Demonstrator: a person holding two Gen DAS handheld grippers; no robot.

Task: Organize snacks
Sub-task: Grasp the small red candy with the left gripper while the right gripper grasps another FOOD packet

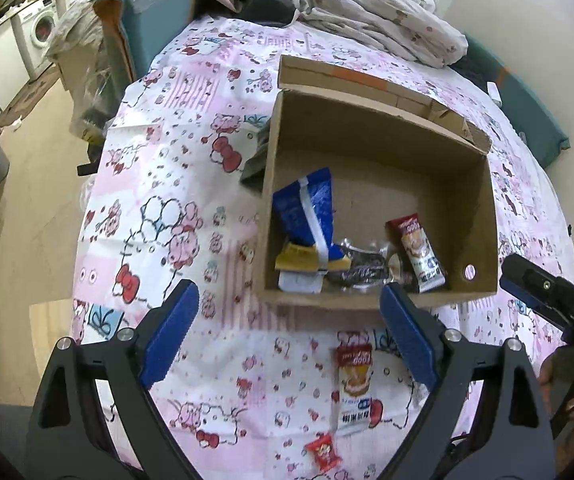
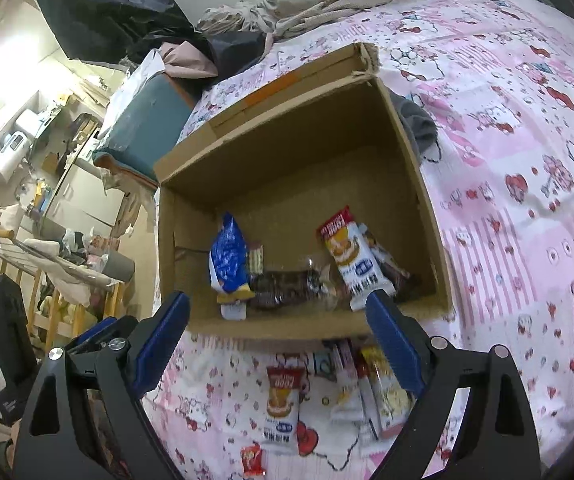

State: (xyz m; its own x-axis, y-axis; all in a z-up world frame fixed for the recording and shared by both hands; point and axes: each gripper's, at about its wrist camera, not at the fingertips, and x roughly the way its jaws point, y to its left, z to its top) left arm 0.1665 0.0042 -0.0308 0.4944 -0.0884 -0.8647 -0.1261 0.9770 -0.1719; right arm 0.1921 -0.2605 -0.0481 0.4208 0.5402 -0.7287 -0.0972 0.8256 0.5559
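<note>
Pink cartoon bedsheet (image 1: 191,184) — cardboard box (image 1: 379,128) holds snacks; left gripper (image 1: 289,332), right gripper (image 2: 277,338) both agape, empty.

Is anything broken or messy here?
Yes. The cardboard box's far flap has a ragged, torn corner. Inside the box, the blue bag and other snacks lie heaped against the near wall. Several packets are left outside on the pink sheet, beside a small red one.
</note>
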